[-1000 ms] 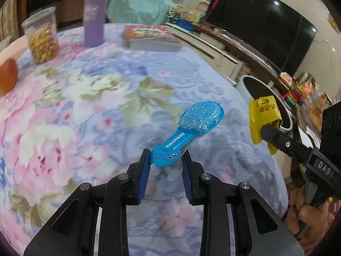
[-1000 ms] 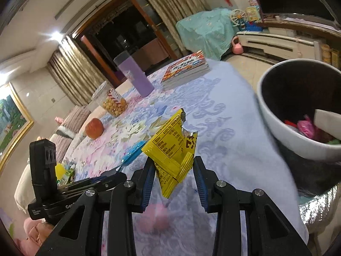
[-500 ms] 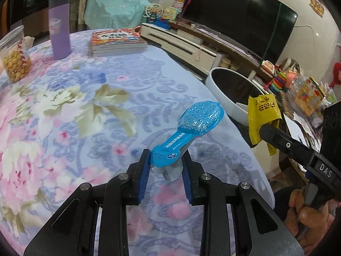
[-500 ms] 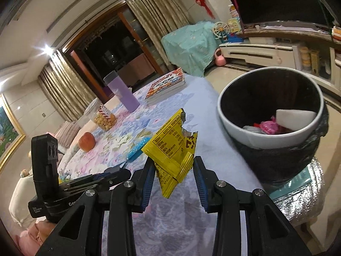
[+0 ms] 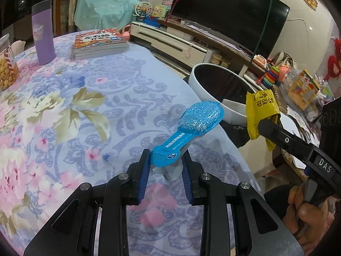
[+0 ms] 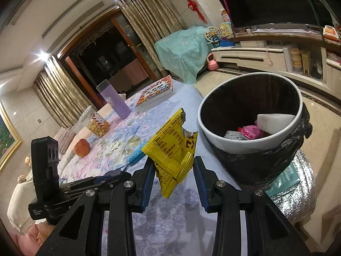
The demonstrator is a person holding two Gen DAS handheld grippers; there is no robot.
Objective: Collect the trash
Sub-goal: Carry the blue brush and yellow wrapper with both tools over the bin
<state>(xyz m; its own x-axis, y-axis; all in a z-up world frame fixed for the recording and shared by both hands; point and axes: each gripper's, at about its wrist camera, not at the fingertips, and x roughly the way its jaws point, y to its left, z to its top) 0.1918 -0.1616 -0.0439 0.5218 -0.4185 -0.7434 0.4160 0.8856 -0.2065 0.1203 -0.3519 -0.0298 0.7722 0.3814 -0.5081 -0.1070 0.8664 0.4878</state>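
Observation:
My left gripper [image 5: 166, 162] is shut on the narrow end of a blue spoon-shaped plastic package [image 5: 191, 123], held above the floral tablecloth [image 5: 64, 106] near the table's edge. My right gripper [image 6: 173, 170] is shut on a crumpled yellow snack wrapper [image 6: 170, 147], also held up in the air. A white trash bin [image 6: 234, 147] with a black liner stands just past the table edge, right of the wrapper; it holds a white piece and pink scraps. In the left wrist view the yellow wrapper [image 5: 260, 106] hangs in front of the bin [image 5: 198, 81].
At the far side of the table stand a purple bottle [image 5: 42, 34], a stack of books [image 5: 100, 44] and a snack jar [image 6: 96, 123], with a round fruit [image 6: 82, 147] nearby. A TV cabinet [image 5: 170, 42] runs behind the bin. A hand [image 5: 307, 209] grips the right tool.
Both grippers have moved across the table toward its edge and the bin, keeping hold of their loads. The bin now shows larger and closer in both views.

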